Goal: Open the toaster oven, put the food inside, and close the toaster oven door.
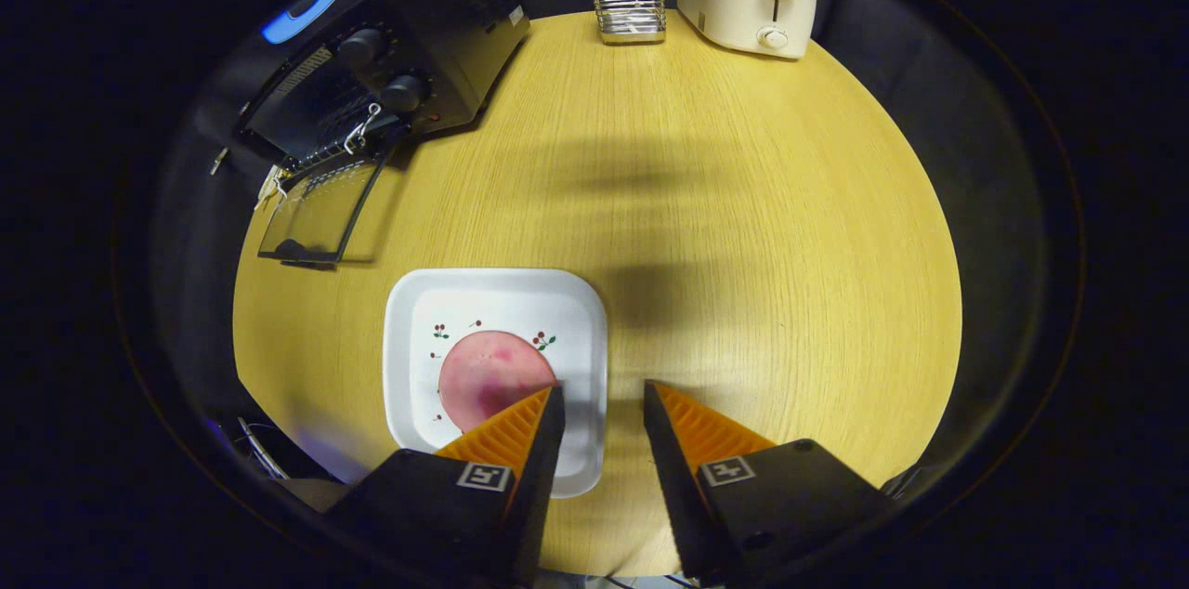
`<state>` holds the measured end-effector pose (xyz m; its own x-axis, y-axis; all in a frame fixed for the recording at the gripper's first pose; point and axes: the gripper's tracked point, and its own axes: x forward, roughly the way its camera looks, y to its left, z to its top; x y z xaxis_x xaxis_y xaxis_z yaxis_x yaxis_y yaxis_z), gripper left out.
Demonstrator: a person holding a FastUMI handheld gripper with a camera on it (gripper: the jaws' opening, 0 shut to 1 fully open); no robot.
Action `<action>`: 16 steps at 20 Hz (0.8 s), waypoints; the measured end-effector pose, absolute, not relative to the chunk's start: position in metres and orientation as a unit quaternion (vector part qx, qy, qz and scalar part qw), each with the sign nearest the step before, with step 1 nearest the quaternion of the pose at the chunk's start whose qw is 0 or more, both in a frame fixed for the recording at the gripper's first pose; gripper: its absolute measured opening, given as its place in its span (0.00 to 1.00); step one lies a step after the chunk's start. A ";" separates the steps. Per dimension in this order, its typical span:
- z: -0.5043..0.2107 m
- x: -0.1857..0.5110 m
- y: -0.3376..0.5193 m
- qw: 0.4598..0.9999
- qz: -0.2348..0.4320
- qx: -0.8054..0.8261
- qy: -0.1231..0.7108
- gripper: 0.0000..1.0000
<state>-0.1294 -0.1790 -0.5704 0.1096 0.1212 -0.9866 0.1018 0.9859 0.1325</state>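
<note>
Below, ridged tongs spread empty, round pink food on square white plate, toaster oven glass door down.

The plate sits on the table, with the food on it. The gripper, fingers apart, hovers over the plate's right edge. Beyond, left, stands the toaster oven, door lowered. Far behind: rack, with toaster to its right.

Round wooden table — toaster oven, plate, rack, toaster.
</note>
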 end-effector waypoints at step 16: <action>-0.578 -0.126 -0.173 0.705 0.028 0.112 0.700 0.10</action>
<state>-0.1255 -0.1731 -0.5782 0.0192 0.1958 -0.9804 0.1182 0.9733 0.1967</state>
